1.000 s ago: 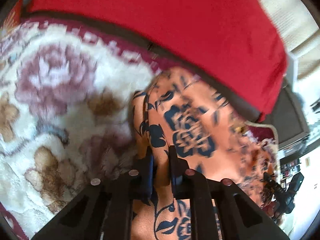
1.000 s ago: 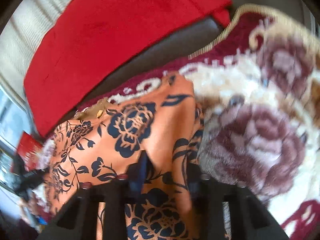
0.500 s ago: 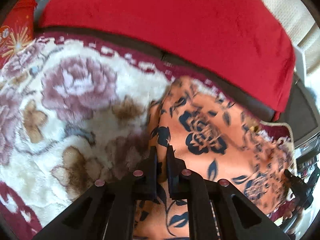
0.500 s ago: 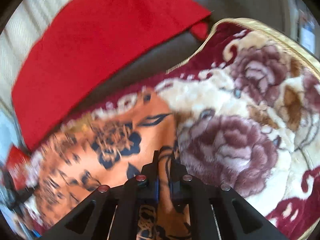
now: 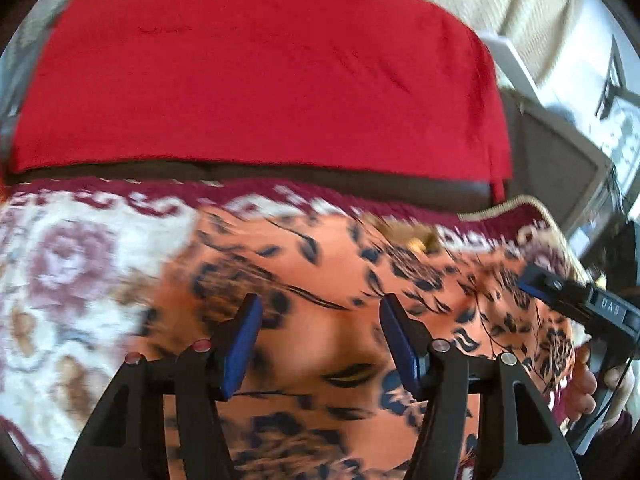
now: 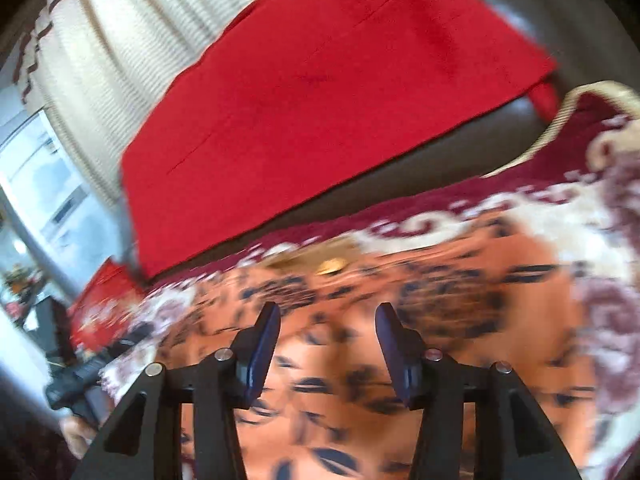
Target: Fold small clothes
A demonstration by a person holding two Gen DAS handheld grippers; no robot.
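Observation:
An orange garment with a dark blue flower print (image 5: 352, 280) (image 6: 440, 280) lies spread on a cream and maroon floral blanket (image 5: 72, 264) (image 6: 600, 208). My left gripper (image 5: 320, 312) hovers over the cloth, its jaws opening, nothing pinched between the blue pads. My right gripper (image 6: 327, 318) hangs over the same garment, jaws likewise opening and free of fabric. In the left wrist view the right gripper (image 5: 580, 304) shows at the right edge, held by a hand (image 5: 588, 388). Both views are blurred by motion.
A red cloth (image 5: 256, 68) (image 6: 332, 92) drapes over a dark sofa back (image 5: 552, 160) behind the blanket. Cream curtains (image 6: 120, 40) hang beyond. A red item (image 6: 104, 304) lies at the left of the right wrist view.
Both grippers were shut on the garment's edges; now both have let go, opened and lifted back from the cloth, which lies flatter on the blanket.

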